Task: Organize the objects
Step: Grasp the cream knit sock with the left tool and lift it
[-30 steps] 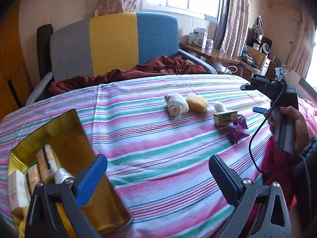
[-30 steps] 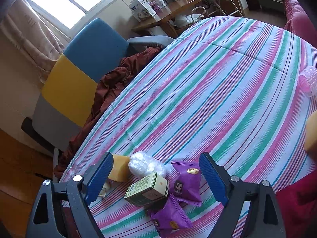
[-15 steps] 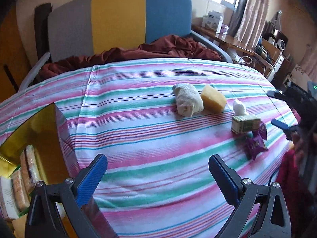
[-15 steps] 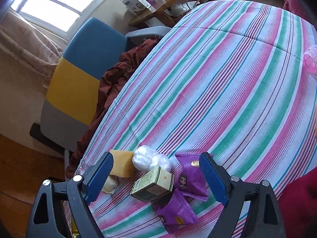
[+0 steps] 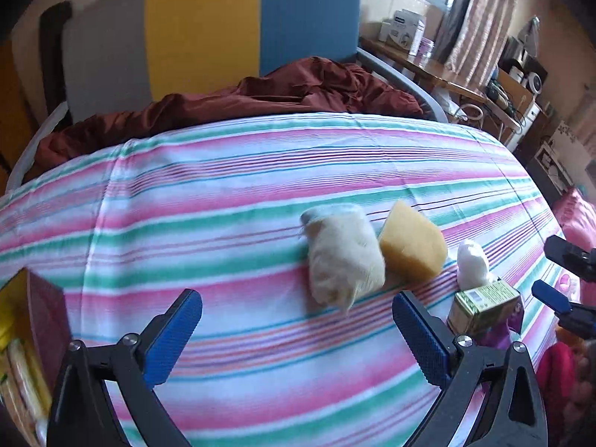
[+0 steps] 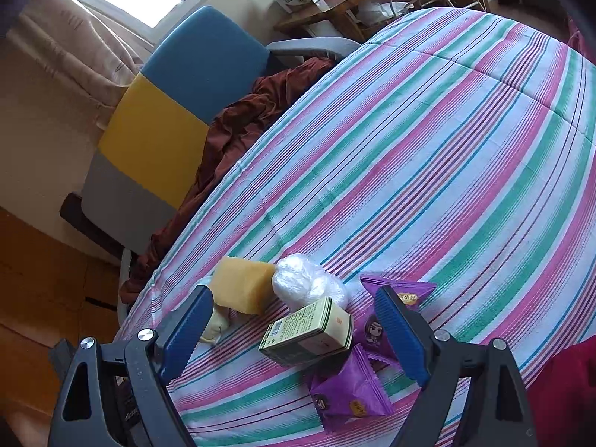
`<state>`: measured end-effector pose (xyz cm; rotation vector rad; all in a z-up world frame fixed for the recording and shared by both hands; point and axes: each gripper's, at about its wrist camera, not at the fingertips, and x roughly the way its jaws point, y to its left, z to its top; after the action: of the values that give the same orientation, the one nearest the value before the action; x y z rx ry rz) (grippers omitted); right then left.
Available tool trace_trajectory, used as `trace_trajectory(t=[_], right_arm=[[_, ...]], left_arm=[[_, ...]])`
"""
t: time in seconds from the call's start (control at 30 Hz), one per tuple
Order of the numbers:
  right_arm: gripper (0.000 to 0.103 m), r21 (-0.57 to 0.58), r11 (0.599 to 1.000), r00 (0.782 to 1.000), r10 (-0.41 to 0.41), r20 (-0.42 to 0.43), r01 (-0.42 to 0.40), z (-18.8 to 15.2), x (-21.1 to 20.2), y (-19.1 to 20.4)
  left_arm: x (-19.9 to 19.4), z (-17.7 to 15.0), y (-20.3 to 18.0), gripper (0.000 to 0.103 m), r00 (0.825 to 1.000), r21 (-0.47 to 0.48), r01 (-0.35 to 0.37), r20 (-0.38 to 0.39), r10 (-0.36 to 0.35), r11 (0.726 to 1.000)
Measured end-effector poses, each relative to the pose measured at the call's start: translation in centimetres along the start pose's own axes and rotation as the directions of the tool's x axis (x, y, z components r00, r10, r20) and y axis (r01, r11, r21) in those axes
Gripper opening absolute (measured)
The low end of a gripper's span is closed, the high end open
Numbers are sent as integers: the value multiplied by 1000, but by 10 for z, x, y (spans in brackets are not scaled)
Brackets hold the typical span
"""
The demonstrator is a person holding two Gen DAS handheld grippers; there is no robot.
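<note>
Surface: bed under a striped cover [image 5: 231, 201], pink, green and white. Behind it a chair with grey, yellow and blue back panels [image 5: 208, 33]; dark red cloth [image 5: 283, 93] heaped on the seat. Wooden desk with boxes [image 5: 406, 33] by the window, far right.

Left wrist view, left to right. Gold-lined box [image 5: 22, 320] at the left edge, packets lying inside it. Left gripper [image 5: 298, 329] held above the cover, jaws spread wide, nothing between them. Beyond the jaws: cream rolled cloth [image 5: 344, 257], touching a yellow sponge block [image 5: 411, 247] on its right. Next, white crumpled plastic [image 5: 471, 260], then a green carton [image 5: 484, 301] lying on its side. Right gripper visible only as dark parts at the right edge.

Right wrist view. Right gripper [image 6: 296, 329] also wide apart, gripping nothing, hovering over the cluster. Green carton [image 6: 309, 333] lies between the fingers, apart from both pads. It rests partly on the purple snack packets [image 6: 357, 395]. Sponge and plastic just behind it.
</note>
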<state>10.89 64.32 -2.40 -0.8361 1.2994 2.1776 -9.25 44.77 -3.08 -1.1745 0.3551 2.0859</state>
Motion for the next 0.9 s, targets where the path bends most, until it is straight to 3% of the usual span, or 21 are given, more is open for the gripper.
trace_trajectory(t=[0.3, 0.37, 0.4, 0.43, 0.47, 0.67, 0.9], right_arm=[[90, -6, 1000, 1000, 13, -18, -13, -1, 3, 2], [90, -13, 1000, 1000, 6, -20, -7, -1, 4, 3], [90, -15, 1000, 1000, 3, -20, -3, -1, 5, 4], [90, -15, 1000, 1000, 2, -20, -2, -1, 4, 3], [90, -13, 1000, 1000, 2, -19, -2, -1, 4, 3], [90, -15, 1000, 1000, -16, -14, 16, -1, 4, 2], [90, -1, 1000, 1000, -1, -24, 1, -1, 4, -1]], left_arm=[[49, 29, -24, 102, 999, 69, -1, -36, 3, 998], [56, 31, -21, 83, 999, 57, 25, -41, -22, 998], [57, 30, -19, 78, 997, 40, 65, -46, -63, 997], [55, 27, -16, 65, 994, 18, 104, -47, -103, 994], [53, 23, -14, 56, 992, 5, 117, -46, -117, 993], [24, -17, -14, 55, 997, 37, 79, 8, -80, 996], [-19, -94, -15, 55, 994, 29, 110, 17, -111, 993]])
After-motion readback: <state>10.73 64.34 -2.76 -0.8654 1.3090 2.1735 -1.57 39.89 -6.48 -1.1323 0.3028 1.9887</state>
